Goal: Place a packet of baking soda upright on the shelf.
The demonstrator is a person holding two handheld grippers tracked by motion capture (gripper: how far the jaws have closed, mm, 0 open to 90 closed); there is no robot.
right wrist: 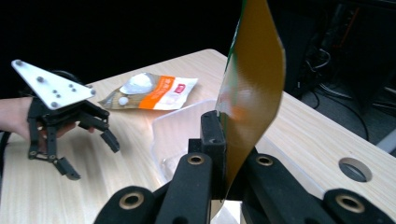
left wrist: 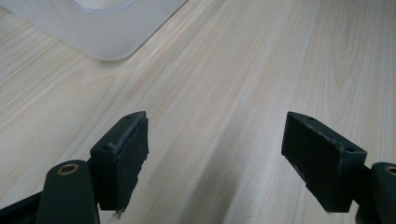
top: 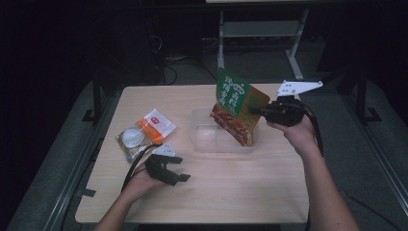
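Sauce packet (top: 235, 107) clamped in right gripper (top: 262, 110) jaws; left gripper (top: 175, 174) jaws apart

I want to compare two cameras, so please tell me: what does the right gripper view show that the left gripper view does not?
Right gripper view alone: the right gripper shut on the edge of a green and orange food pouch, an orange and white packet lying farther off on the table, and the left gripper seen from outside.

Left gripper view alone: the left gripper's own pads, wide apart with nothing between them.

Both: the light wooden table and the clear plastic container.
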